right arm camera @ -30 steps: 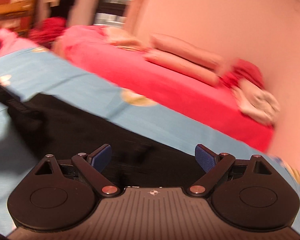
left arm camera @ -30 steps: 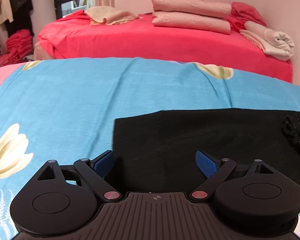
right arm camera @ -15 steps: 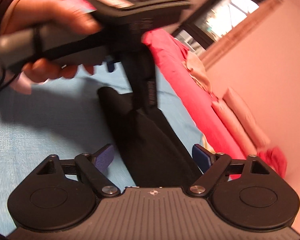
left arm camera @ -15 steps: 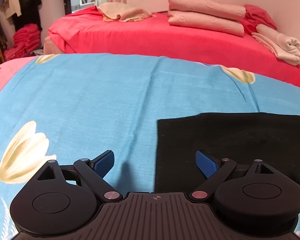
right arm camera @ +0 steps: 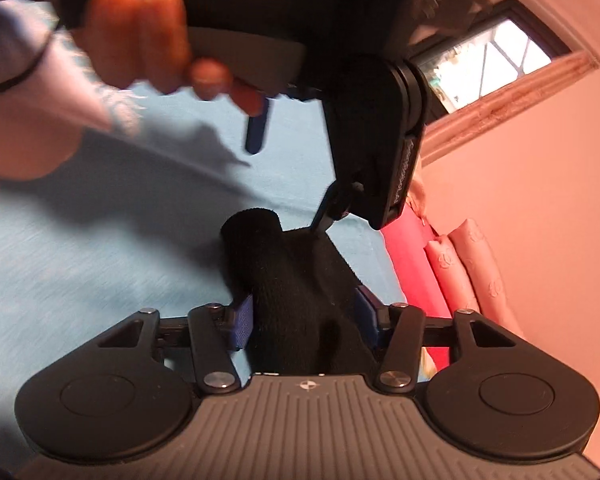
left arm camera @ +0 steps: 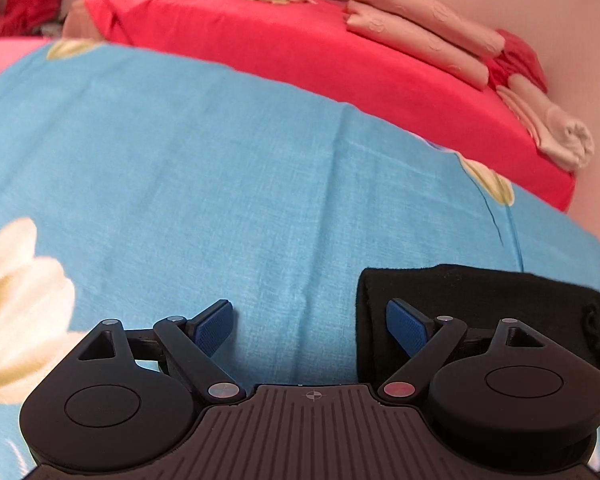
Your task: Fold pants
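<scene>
Pants (right arm camera: 292, 304) sit inside closing right tool (right arm camera: 306, 322); left tool (left arm camera: 312, 326) open, empty.

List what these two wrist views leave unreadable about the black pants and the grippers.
- Pants, left wrist view: far end cut off by the right edge.
- Pants, right wrist view: near part hidden under the right gripper.
- Left gripper, right wrist view: motion-blurred.
</scene>
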Action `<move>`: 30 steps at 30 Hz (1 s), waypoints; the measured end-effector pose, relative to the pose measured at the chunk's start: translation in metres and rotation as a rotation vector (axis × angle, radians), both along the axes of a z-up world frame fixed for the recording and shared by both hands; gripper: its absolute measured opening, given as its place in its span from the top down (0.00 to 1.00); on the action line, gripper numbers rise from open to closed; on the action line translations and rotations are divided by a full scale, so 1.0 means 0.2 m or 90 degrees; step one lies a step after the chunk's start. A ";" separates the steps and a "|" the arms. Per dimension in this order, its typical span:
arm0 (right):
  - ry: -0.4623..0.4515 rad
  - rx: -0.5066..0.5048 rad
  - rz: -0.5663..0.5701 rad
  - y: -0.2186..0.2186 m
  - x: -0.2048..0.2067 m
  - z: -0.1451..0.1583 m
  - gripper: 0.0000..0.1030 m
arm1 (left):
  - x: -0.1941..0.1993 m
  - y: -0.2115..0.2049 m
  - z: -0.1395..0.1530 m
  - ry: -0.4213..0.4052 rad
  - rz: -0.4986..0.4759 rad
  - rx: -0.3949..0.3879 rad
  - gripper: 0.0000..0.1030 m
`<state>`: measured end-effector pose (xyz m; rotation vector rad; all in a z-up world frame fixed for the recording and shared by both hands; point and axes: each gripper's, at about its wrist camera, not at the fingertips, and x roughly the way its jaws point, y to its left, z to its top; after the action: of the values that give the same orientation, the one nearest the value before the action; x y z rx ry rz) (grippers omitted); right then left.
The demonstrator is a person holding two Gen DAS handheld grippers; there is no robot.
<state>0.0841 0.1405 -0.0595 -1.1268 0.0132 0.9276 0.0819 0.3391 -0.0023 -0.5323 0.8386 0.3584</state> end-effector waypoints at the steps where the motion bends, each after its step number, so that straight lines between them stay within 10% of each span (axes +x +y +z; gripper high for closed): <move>1: 0.030 -0.004 -0.008 0.02 0.03 0.00 0.78 | -0.01 0.01 -0.01 -0.003 0.006 -0.012 0.00; 12: 0.136 0.173 -0.080 -0.31 0.28 0.40 0.83 | -0.16 0.08 0.04 -0.100 0.070 -0.042 0.00; 22: 0.424 0.355 -0.176 -0.75 0.63 0.71 0.84 | 0.30 -0.64 0.15 -0.222 -0.292 0.120 0.00; 30: 0.433 0.466 -0.263 -1.18 0.86 0.85 0.84 | 0.68 -0.91 0.31 -0.263 -0.387 0.045 0.00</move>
<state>0.2555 -0.0962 0.1113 -0.0890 0.4138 0.7971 0.2180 0.1568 0.0591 -0.2495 0.5466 -0.2733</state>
